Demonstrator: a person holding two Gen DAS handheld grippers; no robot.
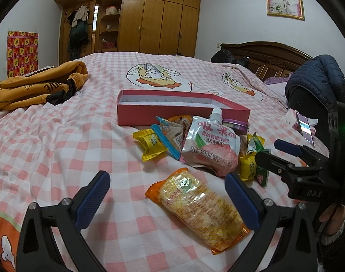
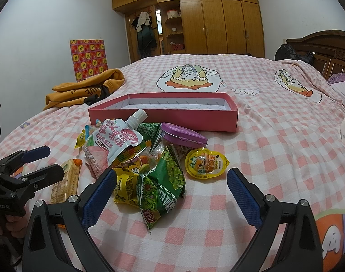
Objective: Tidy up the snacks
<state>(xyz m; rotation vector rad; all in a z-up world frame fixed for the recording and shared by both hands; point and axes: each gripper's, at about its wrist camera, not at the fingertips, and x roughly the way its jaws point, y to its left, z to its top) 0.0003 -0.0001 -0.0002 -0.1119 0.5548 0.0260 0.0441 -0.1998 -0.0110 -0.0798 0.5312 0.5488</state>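
No part of the sorting could be counted as done: the pink box (image 2: 163, 119) lay on the checked bedspread (image 2: 274, 158) with its white inside bare as far as could be seen, and every snack was still outside it. The pile was heaped just in front of the box's near wall, with the peach jelly pouch (image 2: 113, 145) on top, the purple-lidded tub (image 2: 183, 134) touching the box side, the green pea packets (image 2: 165, 181) at the front, and a round jelly cup (image 2: 205, 163) just beside them. A wafer pack (image 1: 201, 206) lay apart from the heap, on the near side. The left gripper (image 1: 167, 201) was held low over that pack with its fingers spread wide to either side of it, nothing clamped. The right gripper (image 2: 172, 199) was likewise spread open, empty, before the green packets. The whole of the packing was judged to remain.
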